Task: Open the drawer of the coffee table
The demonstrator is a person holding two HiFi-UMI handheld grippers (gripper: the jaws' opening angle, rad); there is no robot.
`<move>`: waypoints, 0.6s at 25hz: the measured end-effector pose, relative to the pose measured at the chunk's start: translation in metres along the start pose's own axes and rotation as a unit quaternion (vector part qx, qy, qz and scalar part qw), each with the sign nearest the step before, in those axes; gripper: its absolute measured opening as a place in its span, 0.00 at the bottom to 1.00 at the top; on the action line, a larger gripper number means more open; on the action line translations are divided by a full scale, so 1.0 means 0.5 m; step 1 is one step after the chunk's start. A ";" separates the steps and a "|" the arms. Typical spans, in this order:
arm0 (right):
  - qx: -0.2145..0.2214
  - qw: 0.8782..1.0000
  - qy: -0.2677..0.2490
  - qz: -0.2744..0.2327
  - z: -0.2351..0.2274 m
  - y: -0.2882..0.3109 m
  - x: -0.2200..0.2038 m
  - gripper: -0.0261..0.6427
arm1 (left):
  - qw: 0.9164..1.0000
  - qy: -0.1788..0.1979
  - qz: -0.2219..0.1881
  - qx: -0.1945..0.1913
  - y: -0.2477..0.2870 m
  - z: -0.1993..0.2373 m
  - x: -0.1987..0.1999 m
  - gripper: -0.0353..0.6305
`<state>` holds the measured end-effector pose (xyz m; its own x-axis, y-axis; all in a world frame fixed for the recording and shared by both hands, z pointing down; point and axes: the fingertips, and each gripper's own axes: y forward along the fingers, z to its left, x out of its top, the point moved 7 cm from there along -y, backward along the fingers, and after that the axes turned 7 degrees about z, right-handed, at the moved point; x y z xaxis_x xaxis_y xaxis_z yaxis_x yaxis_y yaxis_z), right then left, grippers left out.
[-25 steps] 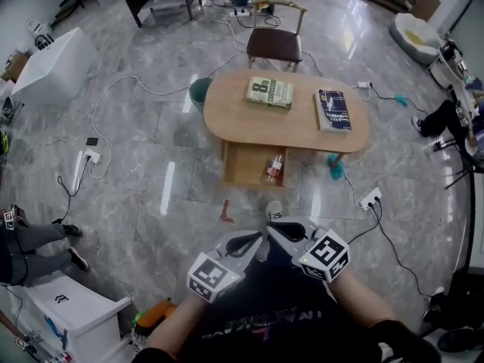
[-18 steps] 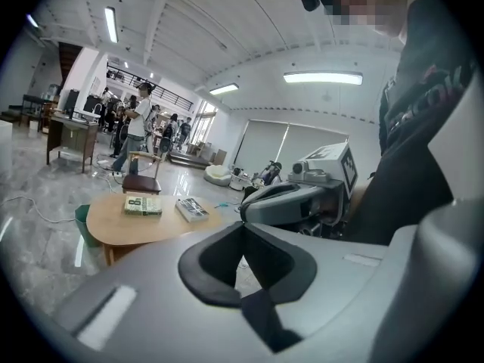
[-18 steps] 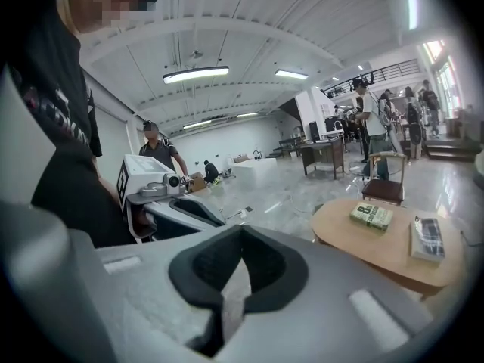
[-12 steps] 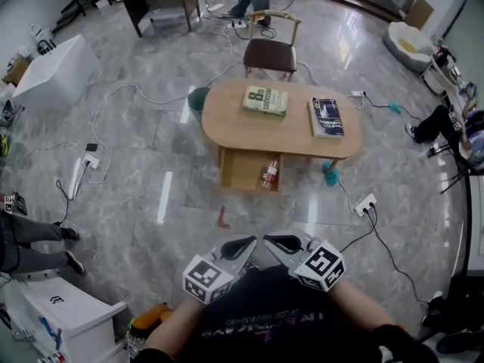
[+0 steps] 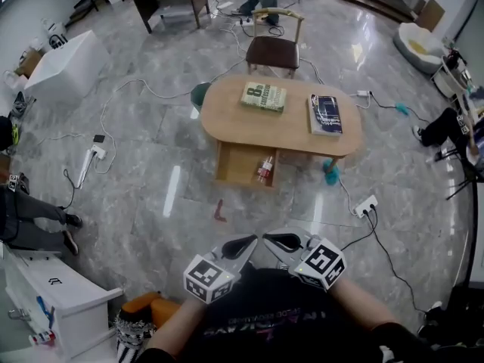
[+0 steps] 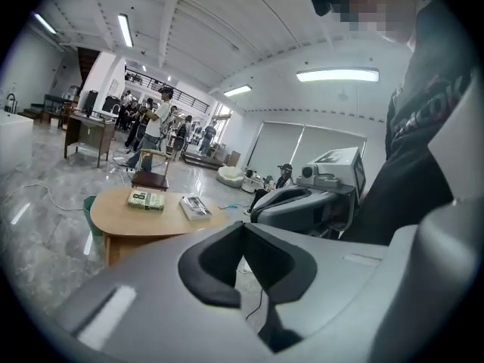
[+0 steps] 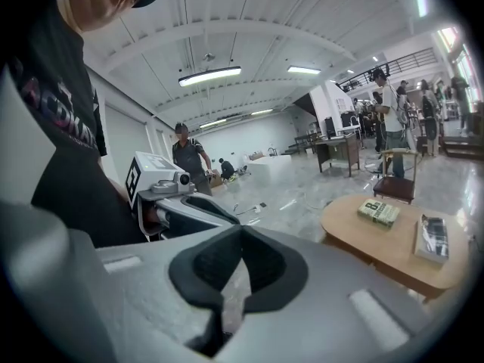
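Observation:
The oval wooden coffee table stands mid-floor, and its drawer is pulled out toward me with a small bottle lying in it. A green book and a dark blue book lie on the tabletop. My left gripper and right gripper hang close to my body, well short of the table, tips turned toward each other. Both are shut with nothing in them. The left gripper view shows the table off to the left, while the right gripper view has the table at the right.
A chair stands behind the table. Cables and power strips trail over the marble floor. A small red object and a teal object lie near the table. A white cabinet is at lower left, and someone's legs show at the left edge.
Both grippers, still shut, have drawn back from the table with me, so the table sits farther off. A cup on the floor near the grippers is no longer in view.

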<state>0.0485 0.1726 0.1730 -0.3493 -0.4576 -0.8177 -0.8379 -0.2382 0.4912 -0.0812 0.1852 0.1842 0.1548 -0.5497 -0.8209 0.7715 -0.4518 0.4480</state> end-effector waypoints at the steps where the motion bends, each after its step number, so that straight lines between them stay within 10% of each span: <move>1: 0.005 1.000 0.003 -0.002 -0.001 -0.016 -0.009 0.04 | 1.000 0.000 0.001 0.003 0.009 -0.018 0.001 0.06; 15: 0.048 0.999 0.016 0.015 -0.022 -0.188 -0.149 0.04 | 0.999 -0.032 -0.008 0.033 0.125 -0.205 -0.037 0.06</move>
<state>0.1577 0.2194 0.1911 -0.3636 -0.4904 -0.7920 -0.8640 -0.1403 0.4835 0.0273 0.2391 0.1911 0.1019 -0.5856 -0.8042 0.7313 -0.5039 0.4596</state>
